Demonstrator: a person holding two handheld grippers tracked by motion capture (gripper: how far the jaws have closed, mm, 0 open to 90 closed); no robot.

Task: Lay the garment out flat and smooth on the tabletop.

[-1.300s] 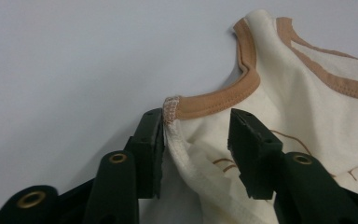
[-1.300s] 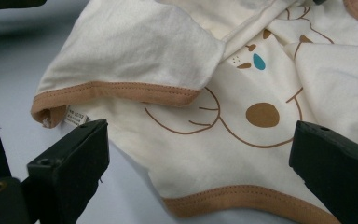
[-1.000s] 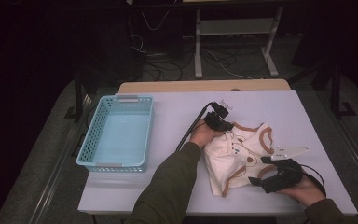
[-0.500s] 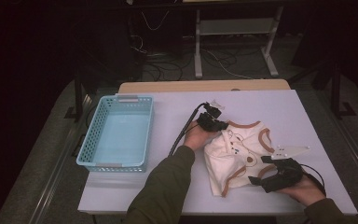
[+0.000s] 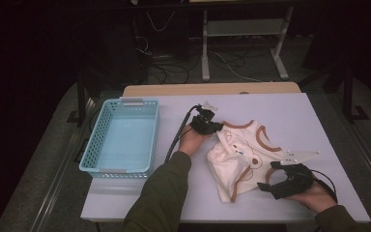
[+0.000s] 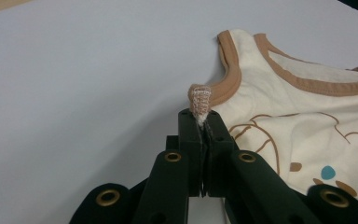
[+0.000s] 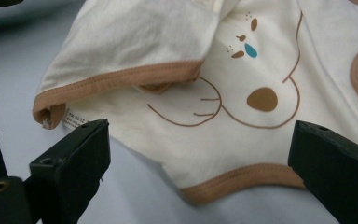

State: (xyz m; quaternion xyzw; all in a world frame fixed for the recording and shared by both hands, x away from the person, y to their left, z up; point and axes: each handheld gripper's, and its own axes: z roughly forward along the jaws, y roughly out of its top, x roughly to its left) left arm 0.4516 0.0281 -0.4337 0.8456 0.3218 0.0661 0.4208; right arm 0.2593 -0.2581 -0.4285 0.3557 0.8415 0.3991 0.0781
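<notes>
Cream sleeveless top [image 5: 241,157] with brown trim lies crumpled on white counter [image 5: 319,121], right of light-blue basket [image 5: 121,140]. Left tool [image 6: 200,116] clamped tight on brown-edged shoulder strap, pinched fabric poking up above jaw tips. Right tool [image 7: 200,154] spread wide at top's near hem, jaws either side of printed cartoon, gripping nothing.

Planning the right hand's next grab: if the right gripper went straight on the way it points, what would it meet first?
Probably the brown-trimmed hem of the cream shirt, lying on the table just ahead between the open right gripper jaws; exact depth is unclear.
</notes>
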